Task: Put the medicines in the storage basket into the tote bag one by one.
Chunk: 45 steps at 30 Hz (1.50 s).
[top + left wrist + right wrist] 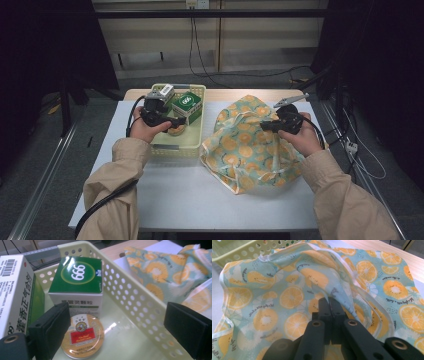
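Right gripper (329,305) pinched shut on the bag (287,290), right of the basket (140,302): soft, light; hem grips best. Left gripper (117,325) wide open over the tin (83,338): rigid, slippery; take its rim.

1. The white box (15,290) is chopped off by the left edge in the left gripper view.
2. The round tin (83,338) is partly behind a jaw, label too tiny to read.
3. Can't tell if the right gripper (329,302) actually pinches the orange-print cloth (274,297).

Green box (78,277) top reads "666" upside down.
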### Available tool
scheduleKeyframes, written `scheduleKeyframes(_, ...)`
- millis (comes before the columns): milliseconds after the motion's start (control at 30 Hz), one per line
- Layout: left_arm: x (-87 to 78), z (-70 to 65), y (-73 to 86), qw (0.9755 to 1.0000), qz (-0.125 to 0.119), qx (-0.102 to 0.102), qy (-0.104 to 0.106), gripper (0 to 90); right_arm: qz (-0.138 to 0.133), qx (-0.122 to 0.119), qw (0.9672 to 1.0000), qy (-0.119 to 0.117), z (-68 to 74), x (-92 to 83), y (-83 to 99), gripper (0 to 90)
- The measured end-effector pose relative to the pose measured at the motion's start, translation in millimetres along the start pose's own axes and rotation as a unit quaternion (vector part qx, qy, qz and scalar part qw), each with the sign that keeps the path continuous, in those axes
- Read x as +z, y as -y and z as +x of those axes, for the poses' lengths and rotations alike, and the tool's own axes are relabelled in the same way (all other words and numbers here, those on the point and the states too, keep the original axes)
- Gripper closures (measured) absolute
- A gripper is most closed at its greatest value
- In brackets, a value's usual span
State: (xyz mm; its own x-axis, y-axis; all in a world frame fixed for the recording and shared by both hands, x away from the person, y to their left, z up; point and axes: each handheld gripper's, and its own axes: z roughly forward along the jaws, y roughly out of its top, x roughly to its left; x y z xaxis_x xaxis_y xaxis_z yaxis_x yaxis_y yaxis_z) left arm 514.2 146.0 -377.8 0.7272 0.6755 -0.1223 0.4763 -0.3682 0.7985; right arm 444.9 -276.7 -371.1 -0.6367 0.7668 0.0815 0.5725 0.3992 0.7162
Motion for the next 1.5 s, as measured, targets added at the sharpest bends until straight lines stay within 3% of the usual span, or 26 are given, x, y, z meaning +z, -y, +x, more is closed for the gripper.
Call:
scheduleKeyframes(133,7.3,5.0,-2.2,0.9999,0.008,0.010,0.003,9.2,0.003,0.002,1.0000,-0.002,1.0,1.6,0.7,90.0)
scheduleKeyframes(400,31.8,12.1,-0.2,0.9993,0.037,0.004,-0.001,9.2,0.003,-0.002,1.0000,-0.004,1.8,2.2,0.4,90.0)
scheduleKeyframes(600,51.3,18.5,10.6,0.9950,0.091,0.033,-0.025,11.4,0.001,0.000,1.0000,-0.002,0.0,-0.3,0.6,90.0)
scheduleKeyframes(800,61.4,23.8,17.9,0.9916,0.107,0.048,-0.054,11.9,0.001,0.000,1.0000,-0.003,-0.6,-0.2,0.8,90.0)
scheduleKeyframes(933,65.8,24.7,19.7,0.9903,0.115,0.054,-0.056,14.6,0.003,0.001,1.0000,-0.005,0.5,1.3,0.5,90.0)
scheduleKeyframes(1067,71.2,24.3,22.9,0.9866,0.139,0.060,-0.061,14.9,0.003,-0.001,1.0000,-0.007,1.0,2.9,0.5,90.0)
scheduleKeyframes(1200,74.9,23.8,25.8,0.9826,0.171,0.044,-0.057,16.7,0.004,-0.001,1.0000,-0.006,1.0,3.0,1.0,90.0)
scheduleKeyframes(1267,73.9,24.9,26.5,0.9833,0.171,0.029,-0.055,19.5,0.001,0.001,1.0000,-0.008,1.5,3.1,1.3,90.0)
scheduleKeyframes(1400,70.6,25.0,24.6,0.9806,0.183,0.013,-0.070,20.3,0.004,0.001,1.0000,-0.007,2.3,3.7,2.2,90.0)
scheduleKeyframes(1500,64.5,26.4,20.0,0.9860,0.154,-0.002,-0.064,20.4,0.004,0.000,1.0000,-0.006,2.9,4.0,1.9,90.0)
